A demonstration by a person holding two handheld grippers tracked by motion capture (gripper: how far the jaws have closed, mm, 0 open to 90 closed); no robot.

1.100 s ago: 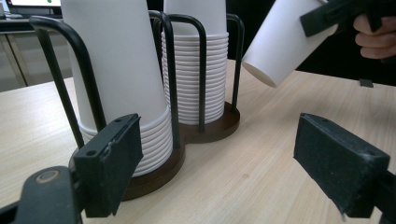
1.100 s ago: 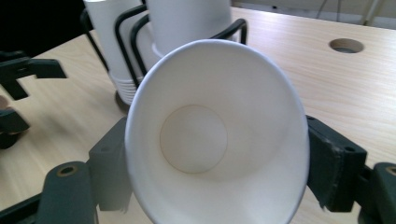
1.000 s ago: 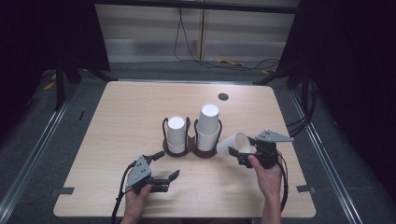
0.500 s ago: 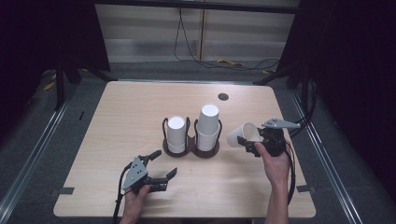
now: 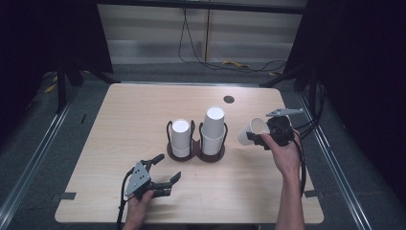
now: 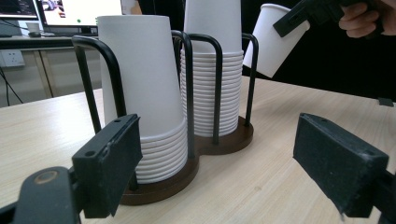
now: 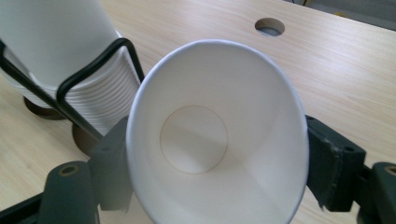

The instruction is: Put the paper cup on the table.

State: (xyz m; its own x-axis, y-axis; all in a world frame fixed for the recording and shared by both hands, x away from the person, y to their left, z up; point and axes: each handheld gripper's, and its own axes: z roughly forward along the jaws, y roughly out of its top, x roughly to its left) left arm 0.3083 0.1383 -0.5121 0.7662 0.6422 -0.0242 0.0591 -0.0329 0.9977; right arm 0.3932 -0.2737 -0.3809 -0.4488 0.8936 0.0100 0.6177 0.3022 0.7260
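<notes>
Nearest the person, the left gripper point(image 5: 160, 178) rests low on the front of the wooden table point(image 5: 119, 110), its jaws spread wide with nothing between them; its own view looks between them at the two-bay cup holder point(image 6: 187, 168), whose dark wire hoops rise round two stacks of upturned white paper cups. The shorter stack point(image 5: 180, 138) fills the left bay, directly ahead of that gripper, and the taller stack point(image 5: 213, 129) fills the right bay beside it. Farther back and to the right, the right gripper point(image 5: 256, 138) is held above the table just beside the taller stack, its jaws closed on the wall of a single paper cup point(image 5: 251, 130). That cup lies tipped on its side, the open mouth turned back toward the right gripper's camera and the base pointing leftward at the holder; in the right gripper view its round bottom point(image 7: 194, 139) shows plainly through the mouth. So the cup's long axis runs roughly level and across the table, while the stacks stand upright, mouths down. If the cup is meant for a stack, it looks as though it must be swung mouth-down and brought over the taller stack, which is the nearer one to the right hand point(image 5: 286, 155); the left gripper lies well apart from it. Beyond the holder, the table's cable hole point(image 5: 229, 99) sits clear.
</notes>
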